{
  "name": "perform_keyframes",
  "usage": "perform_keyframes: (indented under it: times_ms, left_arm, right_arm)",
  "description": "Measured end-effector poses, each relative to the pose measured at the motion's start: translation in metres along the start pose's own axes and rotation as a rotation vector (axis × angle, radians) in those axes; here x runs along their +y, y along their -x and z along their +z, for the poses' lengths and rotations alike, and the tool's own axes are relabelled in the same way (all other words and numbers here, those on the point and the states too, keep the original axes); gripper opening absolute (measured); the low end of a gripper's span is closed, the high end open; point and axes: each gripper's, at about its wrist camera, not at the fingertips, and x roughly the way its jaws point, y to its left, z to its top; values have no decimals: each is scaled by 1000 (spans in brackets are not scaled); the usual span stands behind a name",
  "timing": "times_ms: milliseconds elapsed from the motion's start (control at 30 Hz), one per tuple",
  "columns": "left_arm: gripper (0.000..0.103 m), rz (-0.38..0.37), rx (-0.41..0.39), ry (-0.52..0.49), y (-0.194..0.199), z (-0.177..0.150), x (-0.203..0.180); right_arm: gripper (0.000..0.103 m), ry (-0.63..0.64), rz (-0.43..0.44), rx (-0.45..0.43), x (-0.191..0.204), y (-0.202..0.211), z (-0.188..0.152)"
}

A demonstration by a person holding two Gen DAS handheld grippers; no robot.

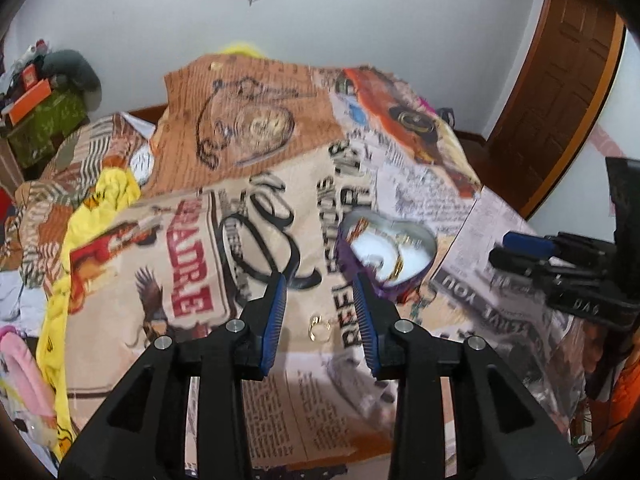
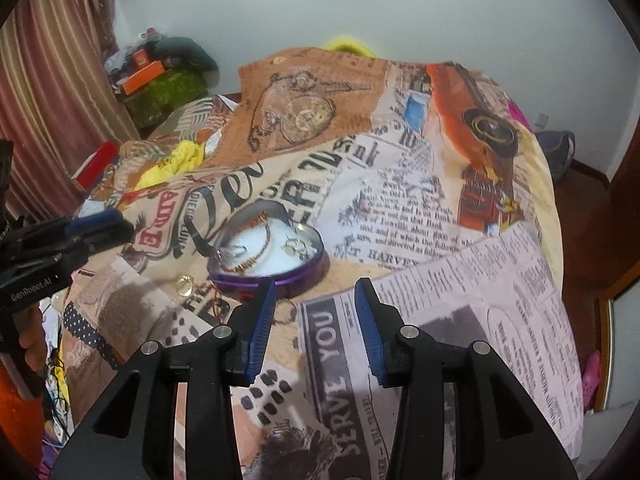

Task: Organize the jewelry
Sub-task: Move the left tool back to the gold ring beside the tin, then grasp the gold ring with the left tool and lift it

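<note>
A purple heart-shaped tin (image 1: 404, 280) with a white lining stands on the printed bedspread; it also shows in the right wrist view (image 2: 280, 278). It holds a gold chain (image 2: 262, 246), a ring (image 2: 236, 251) and earrings (image 2: 295, 246). A gold ring (image 1: 320, 326) lies on the bedspread between my left gripper's fingers; it also shows in the right wrist view (image 2: 185, 283). A thin hoop (image 2: 285, 312) lies by the tin's near side. My left gripper (image 1: 320, 280) is open and empty above the gold ring. My right gripper (image 2: 316, 284) is open and empty, just right of the tin.
The bedspread (image 2: 420, 208) covers a bed with humps and folds. A yellow cloth (image 1: 108, 200) lies at the left. Boxes and clutter (image 2: 156, 76) stand at the back left by a curtain (image 2: 48, 80). A wooden door (image 1: 560, 92) is at the right.
</note>
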Motion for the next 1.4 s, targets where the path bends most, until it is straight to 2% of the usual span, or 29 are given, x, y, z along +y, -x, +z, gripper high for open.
perform_keyframes:
  times_ms: [300,500,733,967,1133,1267,1400]
  left_arm:
    - [34,-15,124,-13,-35,-30,-1]
    - [34,-27,166,-21,-51,-36,0]
    - [34,-39,158,-6,-63,-37,5]
    - [33,-51,140,-2,-66,-37,6]
    - [27,-45,132,-24,-69,-37,1]
    - [24,-35,135,-39,-73,-35,-2]
    - [19,-31,136,-39,-74,-35,-2]
  right_arm:
    - [37,50,20,90,10,-24,-18]
    - [37,73,35,137,15,-41,-20]
    - [37,101,14,167,22,-60,-18]
    - [37,113,16,149,23,-62,-18]
    - [37,137,4,142,27,-64,-18]
    - [23,152,13,149,31,-64,-18]
    - [20,148,17,148,31,-64,-18]
